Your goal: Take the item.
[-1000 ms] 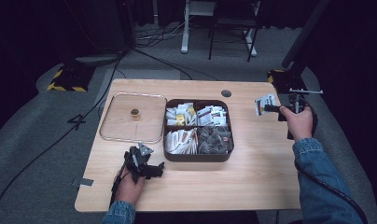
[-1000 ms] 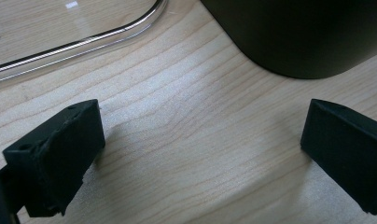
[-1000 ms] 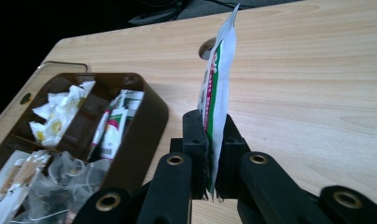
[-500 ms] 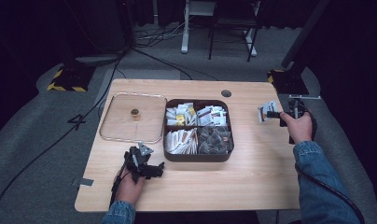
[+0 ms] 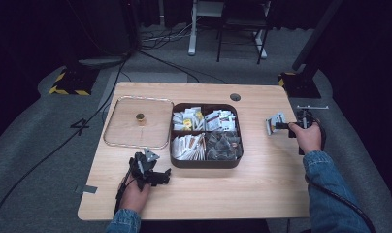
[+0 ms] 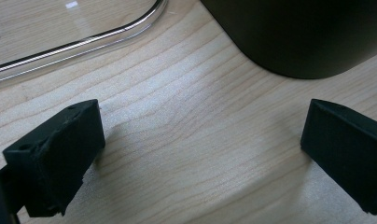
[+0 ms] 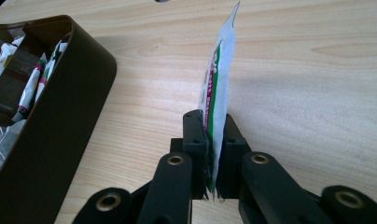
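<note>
Over at the left of the table [image 5: 199, 194] the clear lid [image 5: 138, 122] lies flat with its small knob up, just beside the dark compartment box [image 5: 206, 162], so the opening of the box looks finished with. In front of the lid the left gripper [image 5: 157, 174] rests low on the wood, its jaws spread wide with only bare board between them in the left gripper view, the lid's rim and a corner of the box just ahead of it; it has hold of nothing and seems to be waiting. The box sits mid-table, its four compartments full of sachets and tea bags. Further right, well apart from the box, the right gripper [image 5: 276, 125] is clamped tight on one white sachet with green and red print [image 7: 218, 93], pinched edge-on near its bottom so that it stands up between the jaws above the open wood. From where I stand I can't quite tell whether it is being carried out or back toward the box. I'd judge one sachet is picked and in the air; setting it down is left.
</note>
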The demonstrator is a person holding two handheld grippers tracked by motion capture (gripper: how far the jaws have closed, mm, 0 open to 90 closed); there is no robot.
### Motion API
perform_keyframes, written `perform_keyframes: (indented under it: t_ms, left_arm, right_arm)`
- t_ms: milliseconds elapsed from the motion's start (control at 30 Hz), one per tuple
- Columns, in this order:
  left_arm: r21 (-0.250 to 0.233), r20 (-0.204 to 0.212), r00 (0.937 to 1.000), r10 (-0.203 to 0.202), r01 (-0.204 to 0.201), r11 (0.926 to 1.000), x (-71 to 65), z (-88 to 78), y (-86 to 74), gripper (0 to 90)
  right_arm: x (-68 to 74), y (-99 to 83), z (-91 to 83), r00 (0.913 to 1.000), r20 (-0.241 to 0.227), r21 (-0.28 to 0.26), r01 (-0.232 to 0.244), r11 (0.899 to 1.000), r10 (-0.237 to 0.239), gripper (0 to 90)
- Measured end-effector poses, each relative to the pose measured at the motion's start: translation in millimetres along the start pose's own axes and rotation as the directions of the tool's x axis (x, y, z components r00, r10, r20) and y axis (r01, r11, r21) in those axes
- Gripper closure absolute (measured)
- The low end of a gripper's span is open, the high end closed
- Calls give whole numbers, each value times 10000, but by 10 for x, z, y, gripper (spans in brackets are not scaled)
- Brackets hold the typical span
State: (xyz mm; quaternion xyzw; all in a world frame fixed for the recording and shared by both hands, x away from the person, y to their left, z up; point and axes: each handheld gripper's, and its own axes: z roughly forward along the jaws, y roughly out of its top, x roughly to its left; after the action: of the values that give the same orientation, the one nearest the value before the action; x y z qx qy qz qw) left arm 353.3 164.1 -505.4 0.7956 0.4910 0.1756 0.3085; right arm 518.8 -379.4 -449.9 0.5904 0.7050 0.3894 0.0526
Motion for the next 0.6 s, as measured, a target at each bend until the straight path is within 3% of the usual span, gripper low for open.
perform_keyframes:
  t_ms: [367, 500, 533, 600]
  left_arm:
    - [3, 1, 10000, 1, -1, 10000, 0, 0, 0, 0]
    - [3, 2, 10000, 1, -1, 10000, 0, 0, 0, 0]
    - [1, -1, 10000, 0, 0, 10000, 0, 0, 0, 0]
    - [0, 3, 10000, -2, 2, 10000, 0, 0, 0, 0]
  right_arm:
    - [-57, -67, 57, 9988, -89, 412, -471, 9980, 475, 800]
    - [-73, -83, 79, 9981, -51, 354, -611, 9975, 613, 663]
    - [-73, -83, 79, 9981, -51, 354, -611, 9975, 613, 663]
    - [-79, -96, 93, 9994, 172, 240, -308, 9992, 304, 579]
